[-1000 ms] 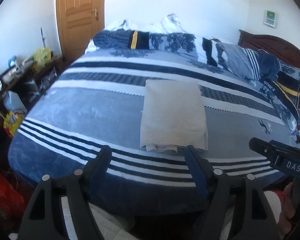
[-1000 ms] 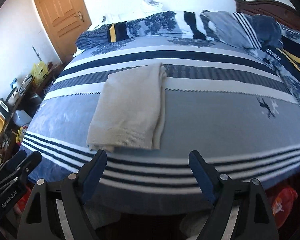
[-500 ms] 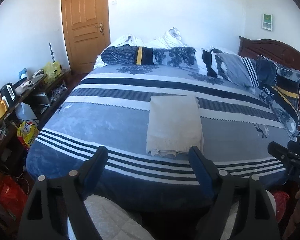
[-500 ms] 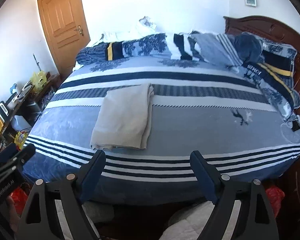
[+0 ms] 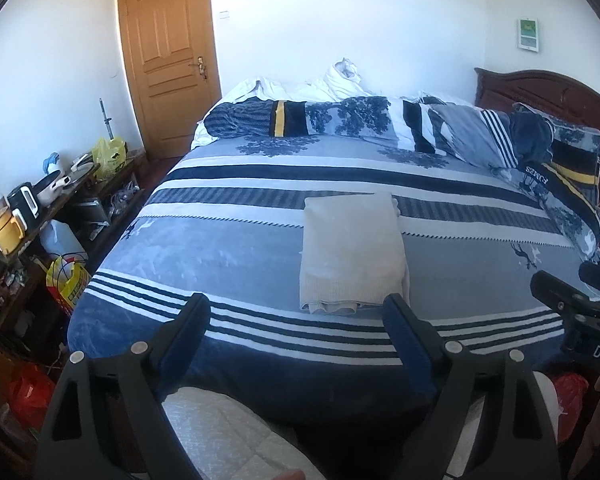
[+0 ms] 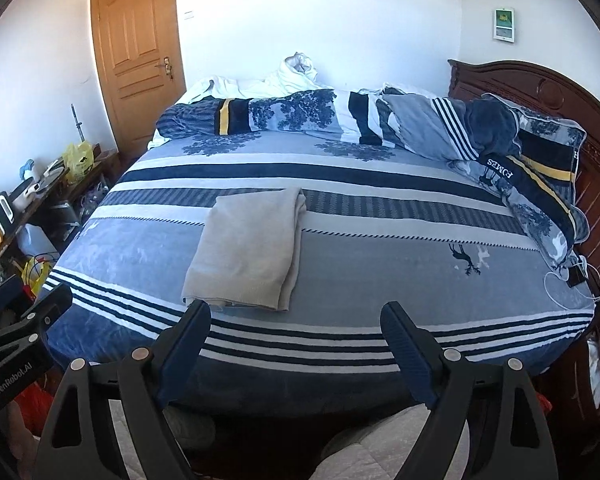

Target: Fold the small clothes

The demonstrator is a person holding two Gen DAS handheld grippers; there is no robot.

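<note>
Both grippers sit farther back from the bed (image 5: 260, 248) than a second ago. Left gripper (image 5: 296, 320) just widened, right gripper (image 6: 296, 320) also agape, both empty. Folded cloth (image 5: 352, 248) lies mid-bed, near edge. Risk: a returning finger could snag and undo its loose layers.

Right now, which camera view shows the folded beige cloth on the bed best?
The right wrist view shows the folded beige cloth best: its whole outline is visible, including the layered right edge. In the left wrist view, the cloth is also large and centred, but a finger of the open left gripper covers its near right corner.
</note>
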